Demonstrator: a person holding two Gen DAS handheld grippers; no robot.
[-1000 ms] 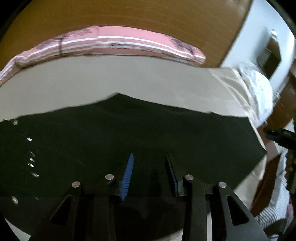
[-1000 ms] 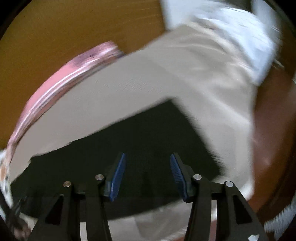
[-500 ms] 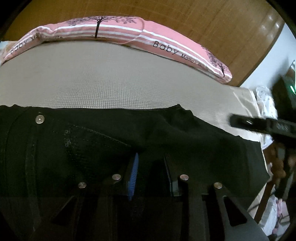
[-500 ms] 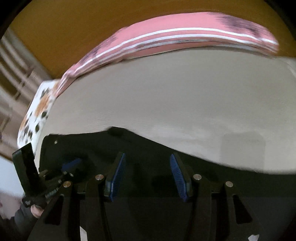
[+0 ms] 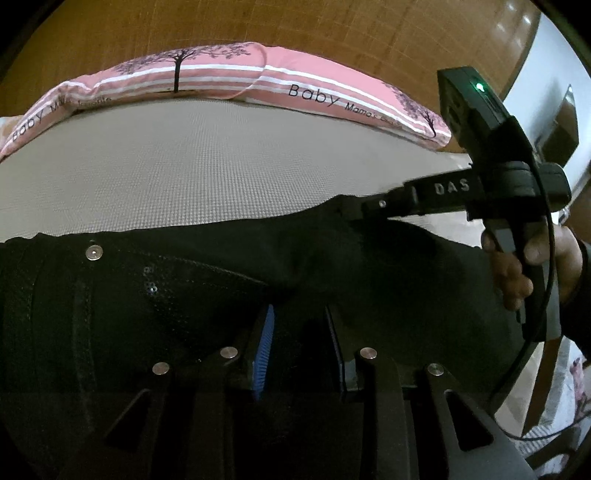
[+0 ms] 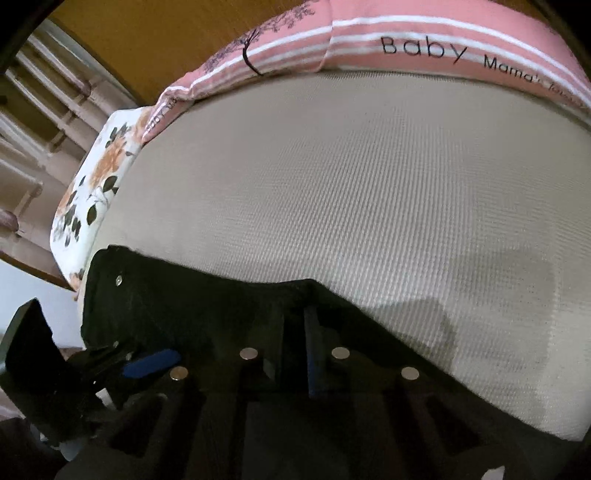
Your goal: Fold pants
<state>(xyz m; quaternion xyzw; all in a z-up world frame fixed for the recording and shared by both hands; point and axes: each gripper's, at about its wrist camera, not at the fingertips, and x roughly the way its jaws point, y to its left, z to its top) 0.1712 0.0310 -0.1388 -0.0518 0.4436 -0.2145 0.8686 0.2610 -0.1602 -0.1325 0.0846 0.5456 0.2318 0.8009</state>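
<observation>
Beyond the black pants [image 5: 229,295] the beige mat [image 5: 207,173] lies bare and flat up to the pink pillow [image 5: 295,92], which runs along its far edge against the wooden headboard [image 5: 258,29] and closes that side. Over the pants' far edge on the right, the right gripper [image 5: 343,212] and the hand [image 5: 532,266] holding it take up the room. At the mat's left end a floral cushion [image 6: 92,192] bounds the bare stretch, and the left gripper [image 6: 147,363], seemingly low at the pants' near left corner, crowds that corner.
</observation>
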